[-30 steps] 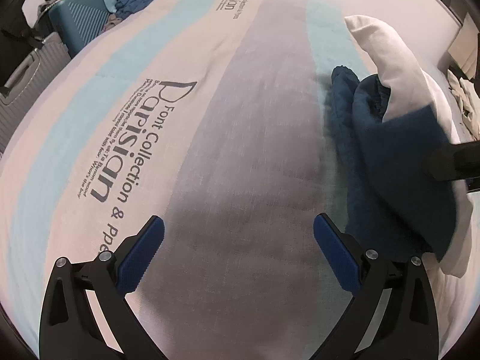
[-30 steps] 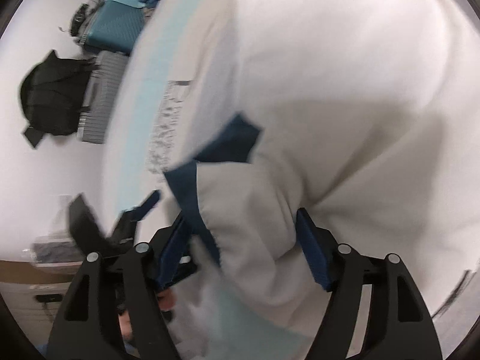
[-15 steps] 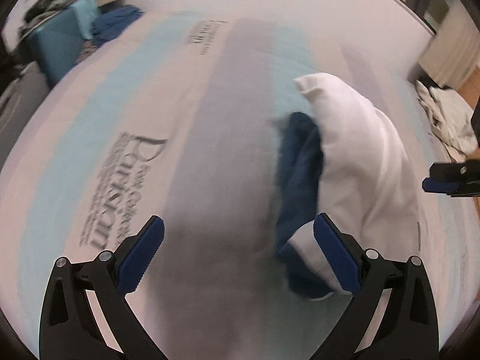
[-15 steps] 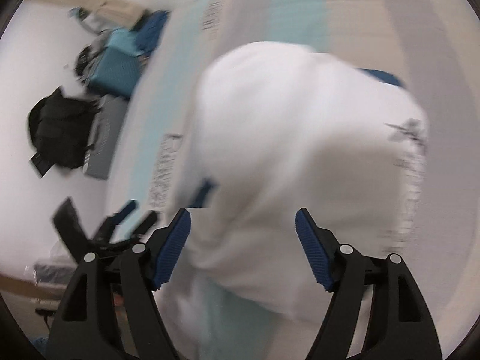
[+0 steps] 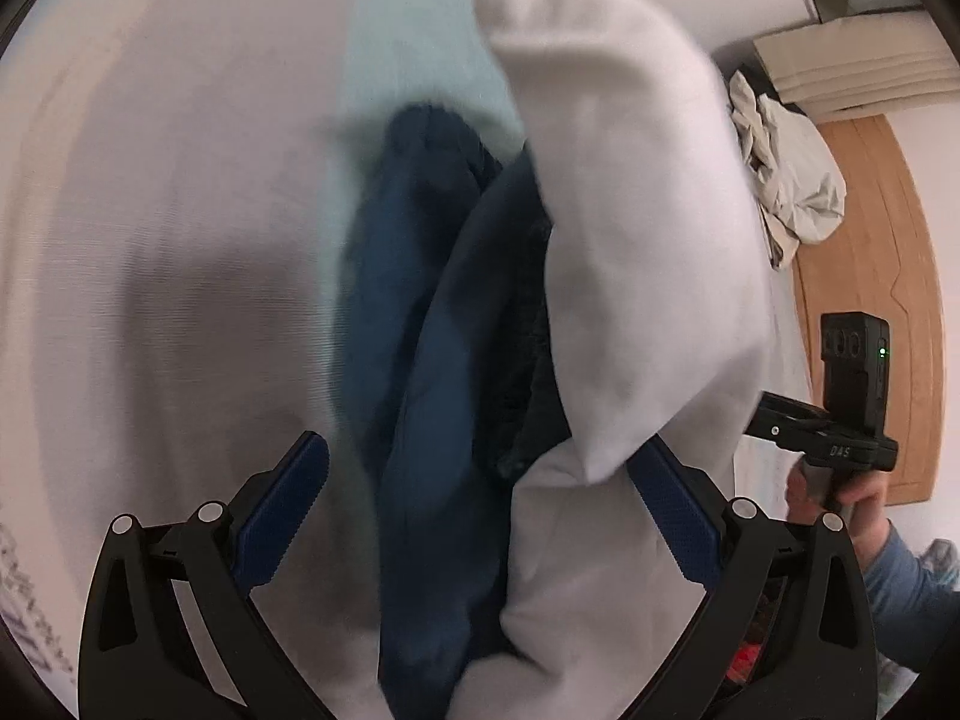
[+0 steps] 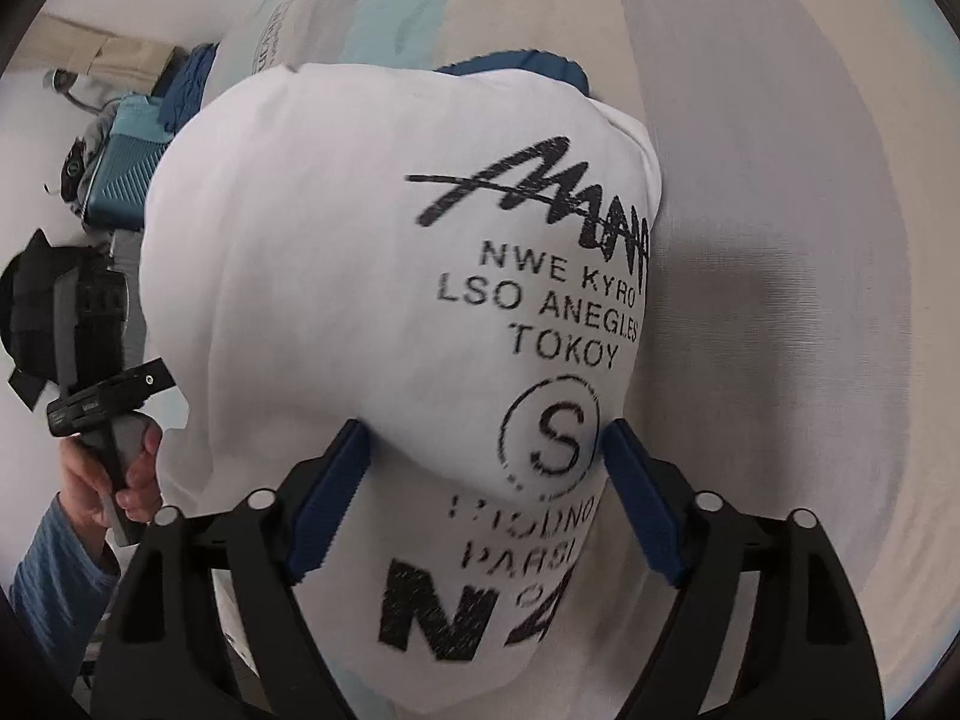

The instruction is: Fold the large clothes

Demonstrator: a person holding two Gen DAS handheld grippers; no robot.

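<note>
A white garment with dark blue parts (image 5: pixel 630 228) lies bunched on the striped bed cover (image 5: pixel 180 210). In the right wrist view its white side (image 6: pixel 360 276) shows black printed lettering, with a blue edge at its far end. My left gripper (image 5: pixel 480 510) is open, its blue pads either side of the blue and white folds close below. My right gripper (image 6: pixel 480 492) is open, its pads straddling the printed white cloth without pinching it. Each gripper's handle shows in the other's view, held by a hand.
Crumpled pale clothes (image 5: pixel 786 180) lie by a wooden board (image 5: pixel 870 300) at the right. A teal suitcase (image 6: pixel 120 174), a blue clothes pile (image 6: pixel 186 84) and a black bag (image 6: pixel 30 300) stand beyond the bed's far left side.
Both grippers have moved in over the garment, which now fills both views. The garment has been turned so its printed white side faces the right gripper. Both stayed open.
</note>
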